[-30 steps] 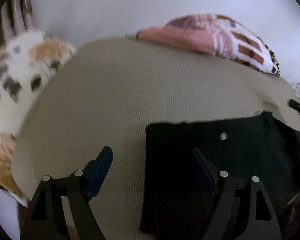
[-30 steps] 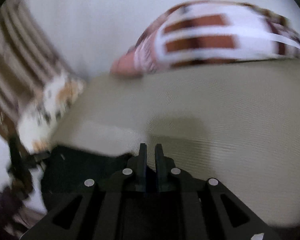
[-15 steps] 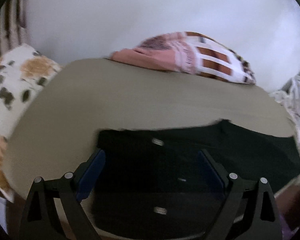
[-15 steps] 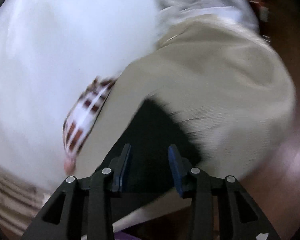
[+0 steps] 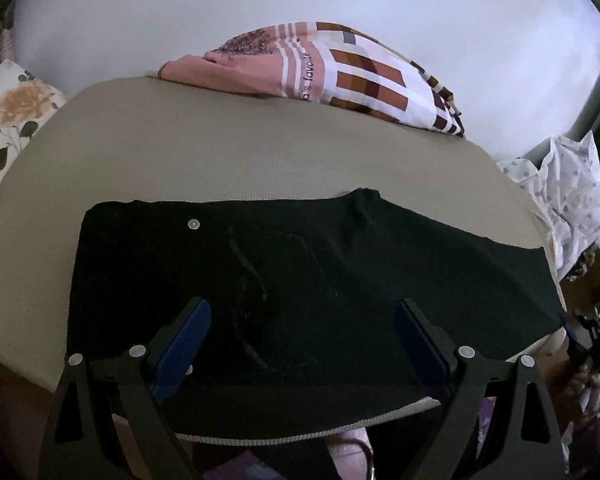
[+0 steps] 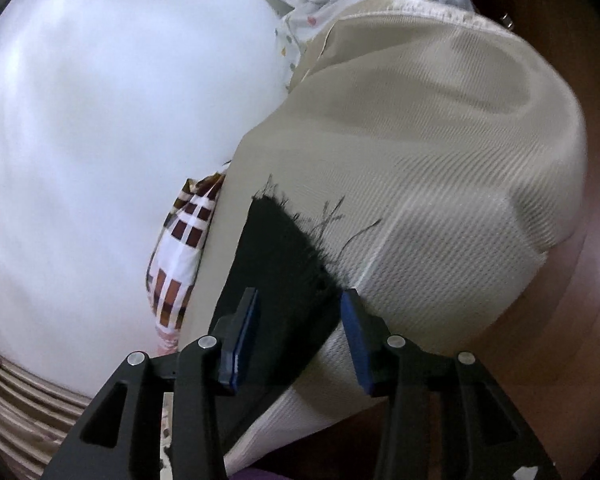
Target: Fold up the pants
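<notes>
Left tool (image 5: pixel 300 340), nearest in its own view: jaws spread wide apart, hanging over the waist half of the black pants (image 5: pixel 300 280), nothing clamped, pads off the cloth as far as can be told. Pants lie flat on the beige bed mattress (image 5: pixel 220 160), folded lengthwise, waist with silver button (image 5: pixel 192 223) at the left, legs running off right toward the mattress edge. Near edge of the pants sits right at the mattress's front rim.

Right tool (image 6: pixel 300 332): jaws opening, partly apart, the frayed hem end (image 6: pixel 284 236) of the pant legs lying between and just beyond them, pads not pressing on it. Loose threads (image 6: pixel 332 216) trail off the hem onto the mattress.

Further back: patterned pillow (image 5: pixel 340 76) against the white wall (image 5: pixel 300 0), floral cushion (image 5: pixel 12 112) far left, dotted white cloth (image 5: pixel 568 196) far right.

Judged step: about to grab hem and waist for the crosswise fold; not yet gripped.

Risks:
- Right tool may pinch only the top layer or just the threads, so the legs split apart on the lift.
- It may catch the mattress cover along with the hem.
- Pants sit close to the front rim; a drag toward the person could slide them off.
- Left tool is mid-panel, not on an edge, so it may bunch the cloth.
</notes>
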`<move>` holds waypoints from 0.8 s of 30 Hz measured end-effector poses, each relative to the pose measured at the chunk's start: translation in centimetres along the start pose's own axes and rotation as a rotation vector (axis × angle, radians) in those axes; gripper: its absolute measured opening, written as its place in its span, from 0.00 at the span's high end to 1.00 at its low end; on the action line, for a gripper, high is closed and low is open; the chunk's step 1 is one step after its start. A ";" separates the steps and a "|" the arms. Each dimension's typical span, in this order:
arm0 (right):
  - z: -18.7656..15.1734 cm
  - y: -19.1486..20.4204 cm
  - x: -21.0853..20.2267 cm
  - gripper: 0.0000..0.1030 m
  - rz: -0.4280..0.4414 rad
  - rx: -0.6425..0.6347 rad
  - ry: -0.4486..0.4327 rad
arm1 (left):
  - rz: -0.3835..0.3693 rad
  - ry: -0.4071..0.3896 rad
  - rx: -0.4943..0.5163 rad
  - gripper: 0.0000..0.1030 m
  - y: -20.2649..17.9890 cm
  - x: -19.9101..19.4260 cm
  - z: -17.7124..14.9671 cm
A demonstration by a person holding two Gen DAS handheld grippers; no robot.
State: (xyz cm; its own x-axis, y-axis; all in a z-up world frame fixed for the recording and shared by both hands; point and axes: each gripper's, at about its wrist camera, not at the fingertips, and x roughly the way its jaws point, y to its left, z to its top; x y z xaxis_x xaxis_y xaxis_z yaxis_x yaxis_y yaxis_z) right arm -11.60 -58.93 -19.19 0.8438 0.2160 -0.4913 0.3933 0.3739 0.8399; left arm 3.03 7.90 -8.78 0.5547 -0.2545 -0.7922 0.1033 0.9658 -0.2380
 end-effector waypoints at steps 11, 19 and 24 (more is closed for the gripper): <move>-1.2 1.6 2.6 0.78 -0.043 -0.018 0.043 | -0.046 0.033 -0.023 0.10 -0.7 0.7 -0.7; -1.2 3.5 4.3 0.60 -0.095 -0.012 0.027 | -0.057 0.037 0.020 0.10 -2.0 1.1 -0.8; -0.9 2.5 5.3 0.91 -0.146 0.052 0.072 | 0.009 0.011 0.083 0.10 -3.0 1.1 -0.6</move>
State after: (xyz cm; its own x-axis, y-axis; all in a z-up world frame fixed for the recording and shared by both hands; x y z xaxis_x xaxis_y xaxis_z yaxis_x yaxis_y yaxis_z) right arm -6.48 -56.05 -19.87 0.7488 0.2274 -0.6225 0.5298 0.3589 0.7684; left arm 2.84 4.72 -9.22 0.5466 -0.2462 -0.8004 0.1669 0.9687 -0.1839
